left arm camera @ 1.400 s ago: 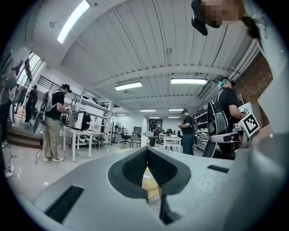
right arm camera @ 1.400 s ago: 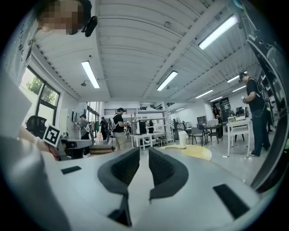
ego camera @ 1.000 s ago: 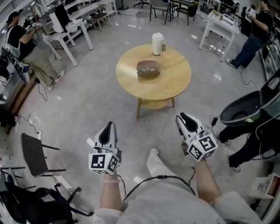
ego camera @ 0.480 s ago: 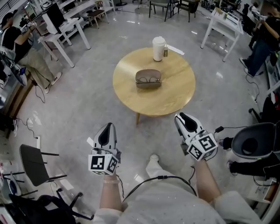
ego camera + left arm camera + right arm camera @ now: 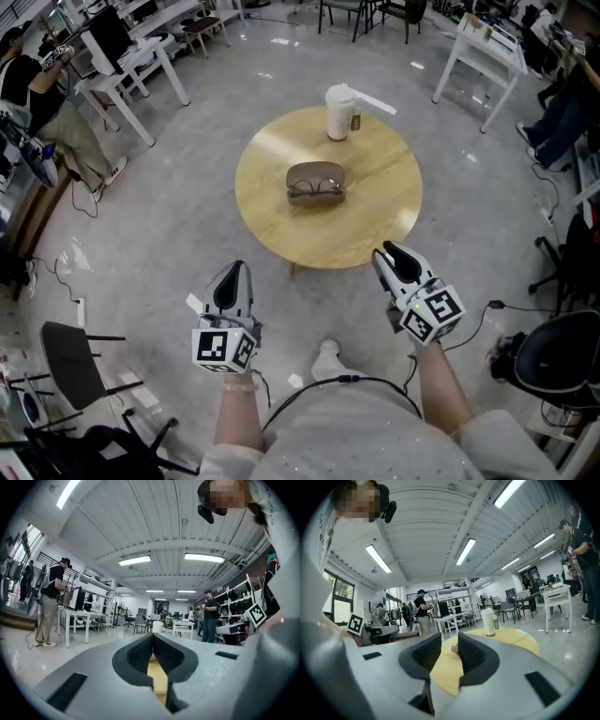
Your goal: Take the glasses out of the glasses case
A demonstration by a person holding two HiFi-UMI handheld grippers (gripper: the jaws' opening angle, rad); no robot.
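Note:
An open brown glasses case point(image 5: 316, 181) lies in the middle of a round wooden table point(image 5: 272, 220), with the glasses point(image 5: 317, 188) lying in it. Both grippers hover over the floor short of the table's near edge and point at it. My left gripper point(image 5: 237, 270) point(image 5: 152, 637) is shut, its pads meeting at the tips with nothing in them. My right gripper point(image 5: 388, 253) point(image 5: 449, 639) is open; its jaws have just been opening and nothing is between them. In the right gripper view the case point(image 5: 454, 648) shows small through the gap, far off.
A white cup point(image 5: 338, 98) and a small bottle point(image 5: 355, 119) stand at the table's far edge. White desks point(image 5: 141, 66) and people stand around the room. A black chair point(image 5: 70, 352) is at lower left, a black stool point(image 5: 558, 352) at lower right. A cable point(image 5: 473, 323) lies on the floor.
The table has come nearer to both grippers in the head view; the grippers now sit just short of its near edge. The case is unchanged.

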